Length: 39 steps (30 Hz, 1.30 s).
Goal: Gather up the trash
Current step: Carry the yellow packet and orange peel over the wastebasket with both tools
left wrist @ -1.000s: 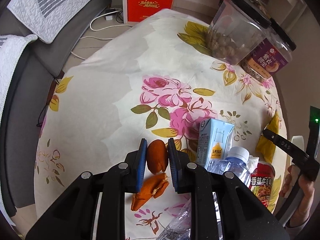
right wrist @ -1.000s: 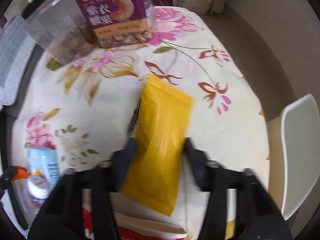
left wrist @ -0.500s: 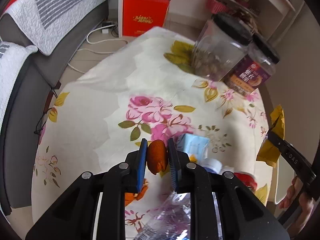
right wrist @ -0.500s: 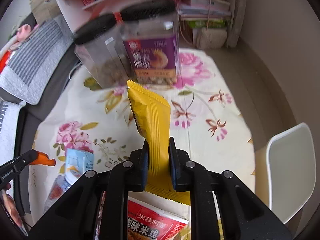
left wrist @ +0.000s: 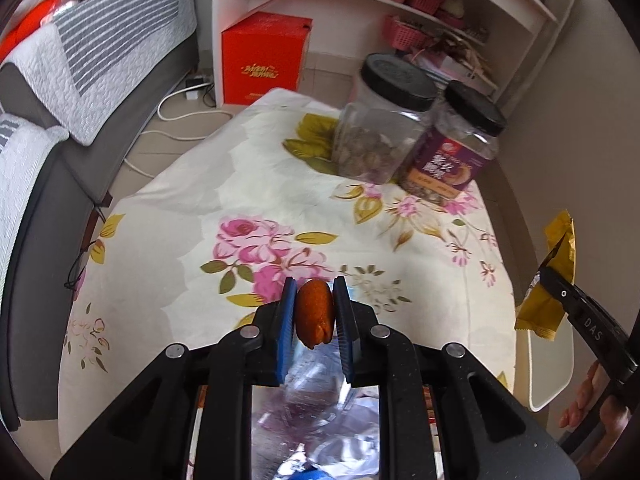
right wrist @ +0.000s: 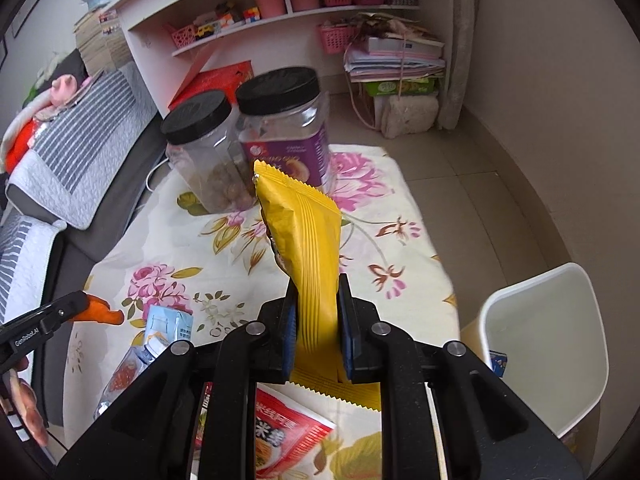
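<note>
Right gripper (right wrist: 316,320) clamps yellow wrapper (right wrist: 308,232) beside bin (right wrist: 500,320).

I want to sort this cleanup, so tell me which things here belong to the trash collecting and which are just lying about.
Part of the job:
- orange peel piece, clamped in the left gripper
- yellow crinkled snack wrapper, clamped in the right gripper
- white plastic bin beside the table
- small blue-white drink carton
- red noodle packet

Just lying about:
- two clear black-lidded jars
- red cardboard box
</note>
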Motion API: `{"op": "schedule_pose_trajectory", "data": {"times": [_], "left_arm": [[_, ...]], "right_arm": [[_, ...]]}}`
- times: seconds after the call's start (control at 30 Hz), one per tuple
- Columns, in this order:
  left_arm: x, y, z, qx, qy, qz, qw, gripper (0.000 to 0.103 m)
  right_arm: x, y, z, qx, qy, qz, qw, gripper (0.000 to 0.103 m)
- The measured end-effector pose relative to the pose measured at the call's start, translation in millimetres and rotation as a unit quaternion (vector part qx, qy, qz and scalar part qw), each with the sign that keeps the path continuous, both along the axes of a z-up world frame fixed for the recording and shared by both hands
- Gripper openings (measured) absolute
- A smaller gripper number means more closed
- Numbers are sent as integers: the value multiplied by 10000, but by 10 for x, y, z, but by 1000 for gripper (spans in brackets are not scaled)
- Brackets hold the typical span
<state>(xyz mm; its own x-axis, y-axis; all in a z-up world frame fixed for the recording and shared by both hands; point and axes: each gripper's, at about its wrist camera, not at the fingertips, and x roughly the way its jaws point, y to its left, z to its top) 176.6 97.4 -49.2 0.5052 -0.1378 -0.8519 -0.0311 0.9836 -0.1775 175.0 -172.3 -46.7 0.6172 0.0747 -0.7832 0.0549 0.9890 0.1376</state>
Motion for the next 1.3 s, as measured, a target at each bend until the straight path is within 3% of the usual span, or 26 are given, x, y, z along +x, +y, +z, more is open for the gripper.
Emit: {"op": "schedule_pose_trajectory", "data": {"times": [0.6,1.0,1.13,1.2,1.3], "left_arm": [[-189,-942,208,94,-333,-626,9974,19],[-302,-1703,276,56,-425,-1175,9922,19],[-356,-2077,242,39,-370,-1451,9887,19],[-371,-2251,229,-50,-328,-1562,9872,19],[-411,-2565,217,-109,-305,-1757,9839,19]], "right_arm": [[-470,-924,277,-247,-380,-815,9956,17],[-714,-1701,249,-604,-177,-1581,9854,19],[-801,-1958,270,-503,-153,-1820,9819,39],[-869,-2100,298,-467,-198,-2017,9781,44],[-962,-2302,327,-376,-226,-2249,9734,66]]}}
